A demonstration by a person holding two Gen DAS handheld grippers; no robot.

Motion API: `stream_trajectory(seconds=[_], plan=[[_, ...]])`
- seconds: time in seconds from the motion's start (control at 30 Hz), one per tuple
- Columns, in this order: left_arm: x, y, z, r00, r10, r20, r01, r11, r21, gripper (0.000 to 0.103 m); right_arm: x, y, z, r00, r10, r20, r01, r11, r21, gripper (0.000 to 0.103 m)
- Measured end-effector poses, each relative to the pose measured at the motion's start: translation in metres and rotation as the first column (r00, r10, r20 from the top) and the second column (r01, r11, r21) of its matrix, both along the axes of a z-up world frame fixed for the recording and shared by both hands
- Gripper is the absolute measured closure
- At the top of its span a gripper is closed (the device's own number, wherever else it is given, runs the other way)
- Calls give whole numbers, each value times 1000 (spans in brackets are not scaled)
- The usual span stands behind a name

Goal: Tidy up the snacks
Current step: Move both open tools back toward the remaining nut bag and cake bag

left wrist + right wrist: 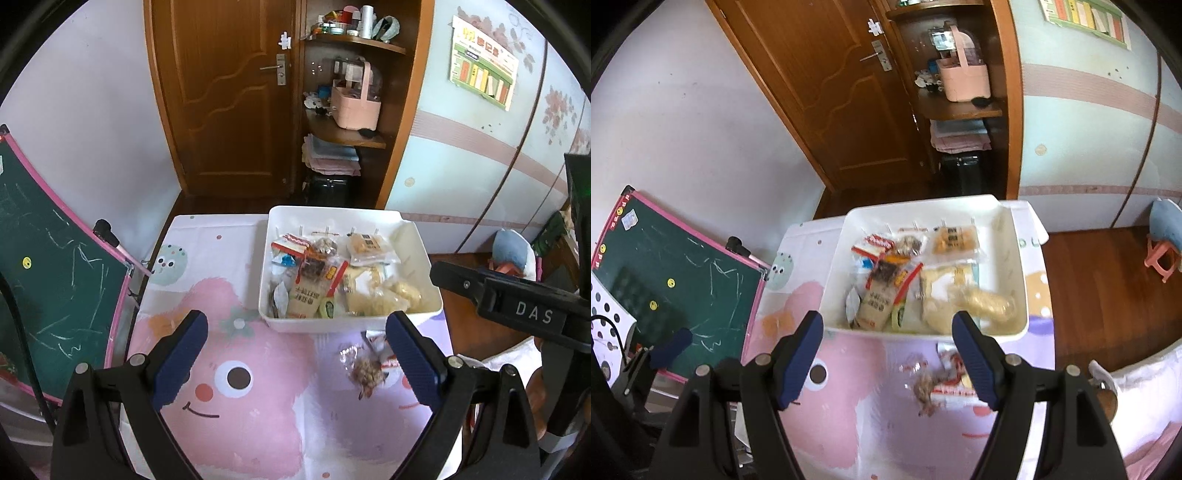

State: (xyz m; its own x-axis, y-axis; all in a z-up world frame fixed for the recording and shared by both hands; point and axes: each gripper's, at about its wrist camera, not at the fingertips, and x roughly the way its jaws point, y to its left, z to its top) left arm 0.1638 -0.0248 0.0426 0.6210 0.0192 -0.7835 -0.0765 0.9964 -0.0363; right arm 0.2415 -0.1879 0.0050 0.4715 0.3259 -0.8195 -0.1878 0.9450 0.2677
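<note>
Two snack packets (369,363) lie loose on the worktop (258,424), just in front of the white bin (351,322), which already holds most of the snacks. The step in hand appears to be collection of the leftovers. Left tongs (297,356) and right tongs (891,352) both stand wide and hold nothing. The next move calls for lowering one pair over the clear packet of brown pieces, which looks thin, crinkled and easily crushed.
</note>
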Motion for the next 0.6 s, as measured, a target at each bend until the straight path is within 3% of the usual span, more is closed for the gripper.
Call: stream_trajectory(seconds=[0.27, 0.6], plan=[[-14, -17, -18, 998, -55, -22, 55, 998, 0, 6, -31, -32, -16, 997, -68, -33, 67, 997, -24, 30], [-3, -49, -69, 988, -131, -84, 130, 991, -12, 6, -36, -76, -48, 986, -123, -109, 114, 990, -81, 30]])
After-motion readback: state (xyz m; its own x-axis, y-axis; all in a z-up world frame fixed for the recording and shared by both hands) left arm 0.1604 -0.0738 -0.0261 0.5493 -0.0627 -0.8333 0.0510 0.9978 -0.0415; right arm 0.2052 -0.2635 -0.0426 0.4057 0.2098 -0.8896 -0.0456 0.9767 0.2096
